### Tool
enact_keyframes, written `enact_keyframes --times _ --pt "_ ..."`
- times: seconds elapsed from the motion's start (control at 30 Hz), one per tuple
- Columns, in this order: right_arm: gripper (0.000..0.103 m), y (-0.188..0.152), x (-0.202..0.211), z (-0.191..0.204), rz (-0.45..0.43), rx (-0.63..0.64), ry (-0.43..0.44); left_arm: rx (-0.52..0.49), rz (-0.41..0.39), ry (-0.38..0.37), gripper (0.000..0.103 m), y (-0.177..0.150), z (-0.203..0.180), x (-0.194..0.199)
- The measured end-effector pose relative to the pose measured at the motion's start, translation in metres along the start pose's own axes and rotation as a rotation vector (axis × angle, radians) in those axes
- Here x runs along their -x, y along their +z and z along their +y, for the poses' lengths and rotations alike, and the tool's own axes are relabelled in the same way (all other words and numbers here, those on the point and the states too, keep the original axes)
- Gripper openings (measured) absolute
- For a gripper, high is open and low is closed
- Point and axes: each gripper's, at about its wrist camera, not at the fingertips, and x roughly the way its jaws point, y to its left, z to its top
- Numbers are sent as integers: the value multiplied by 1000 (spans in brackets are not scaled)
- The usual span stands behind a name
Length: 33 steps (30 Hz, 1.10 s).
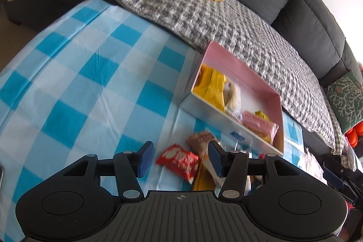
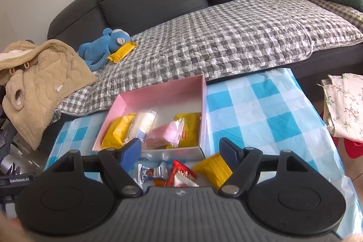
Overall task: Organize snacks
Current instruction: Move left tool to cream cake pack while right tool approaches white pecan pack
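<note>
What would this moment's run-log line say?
left tool: open, empty | right tool: open, empty | box: holds yellow, pink, white packs | loose snacks: on table before box | stray yellow pack: on sofa by blue toy

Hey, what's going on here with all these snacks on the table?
Someone is sorting snacks with two handheld grippers. The pink box on the checked tablecloth already holds yellow, white and pink packets. More packets lie loose in front of it, among them a red one and a yellow one. The left gripper and right gripper are both open and empty above that pile. Another yellow packet sits on the sofa.
</note>
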Motion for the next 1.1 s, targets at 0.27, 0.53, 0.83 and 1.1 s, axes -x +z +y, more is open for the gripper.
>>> enact_keyframes --times 0.27,0.53,0.83,1.1 --pt "76 -12 5 -12 33 34 -64 32 47 43 59 -42 16 6" --pt "76 -22 2 -11 81 78 -96 127 109 40 64 -65 39 7" --pt "82 -27 -4 2 133 127 -64 69 143 135 67 -102 31 0" --pt "76 -32 -20 -5 188 138 -125 -135 80 230 62 -112 7 -9"
